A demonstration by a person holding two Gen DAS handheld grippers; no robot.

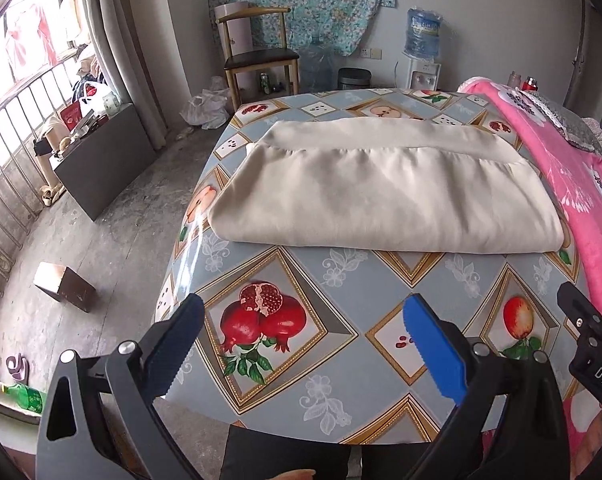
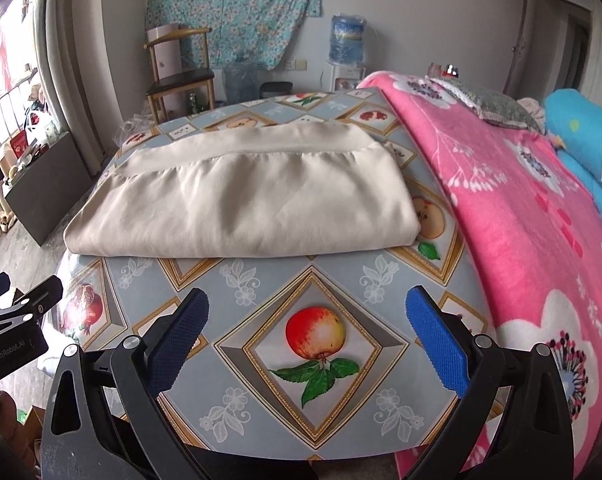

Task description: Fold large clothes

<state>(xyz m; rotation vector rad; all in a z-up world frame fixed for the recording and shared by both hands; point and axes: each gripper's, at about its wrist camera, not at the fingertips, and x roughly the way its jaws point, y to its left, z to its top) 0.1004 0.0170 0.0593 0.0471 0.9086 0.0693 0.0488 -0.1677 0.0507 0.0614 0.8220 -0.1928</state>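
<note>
A cream garment [image 1: 381, 184] lies folded into a thick rectangle on the far half of the table [image 1: 341, 288], its waistband seam toward the back. The right wrist view shows the same garment [image 2: 245, 196] flat on the fruit-patterned table [image 2: 261, 280]. My left gripper [image 1: 301, 336] hovers open over the near table edge, well short of the cloth, nothing between its blue fingers. My right gripper [image 2: 307, 328] is open too, above the printed apple, also apart from the cloth. Each gripper's tip shows at the edge of the other's view.
A pink flowered blanket [image 2: 521, 200] covers the bed along the table's right side, with a blue pillow [image 2: 585, 136]. A wooden chair [image 1: 257, 56], water dispenser [image 1: 423, 48] and bin stand at the back wall. A dark cabinet [image 1: 105, 160] and small box [image 1: 65, 286] are on the floor left.
</note>
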